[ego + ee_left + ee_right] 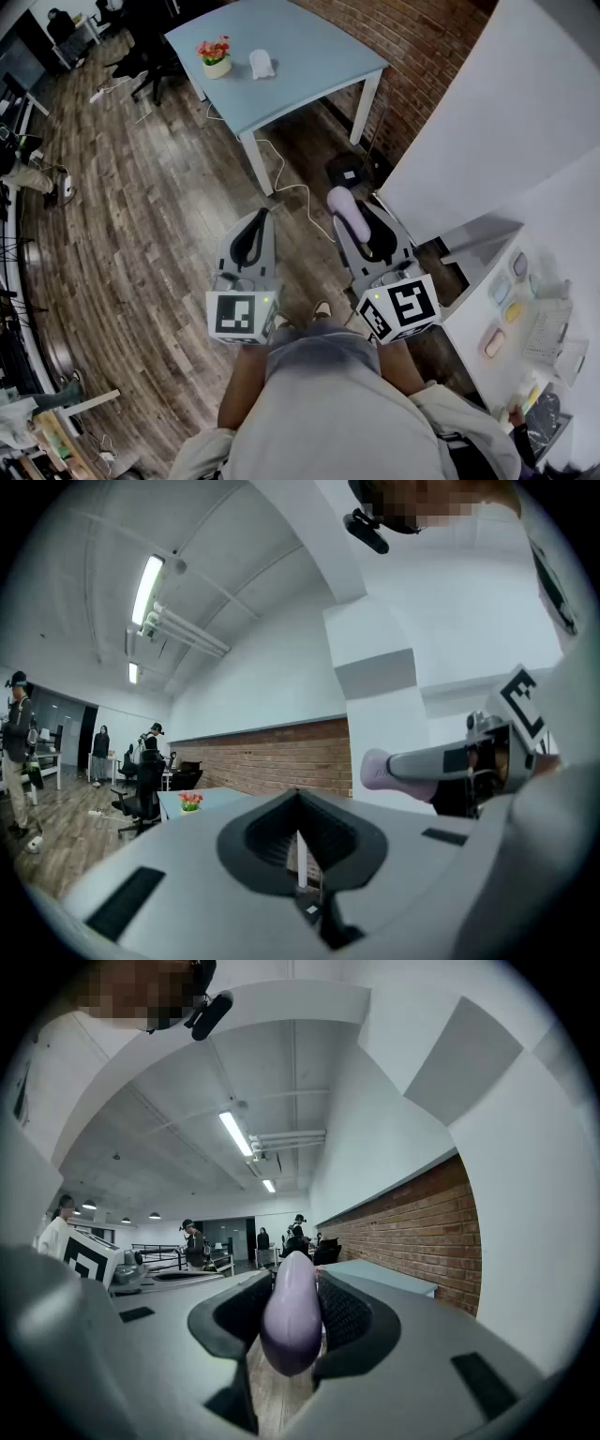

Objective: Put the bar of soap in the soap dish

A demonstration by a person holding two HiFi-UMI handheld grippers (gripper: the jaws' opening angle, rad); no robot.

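Currently bar of soap (292,1314) (lavender, rounded) is clamped between the right gripper (354,223) pads, protruding toward 12 o'clock past the tips in head view. Left gripper (254,228), at its 9 o'clock: jaws together, empty.

The bar of soap (339,202) sits between the jaws of the right tool (351,223). The left tool (257,227) is just beside it, on its left. The counter (466,317) lies to the right of the right tool, near it.

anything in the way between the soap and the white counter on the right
Nothing visible: the right gripper holds the soap over the floor, open air across to the counter. Which item there is the dish is unclear.
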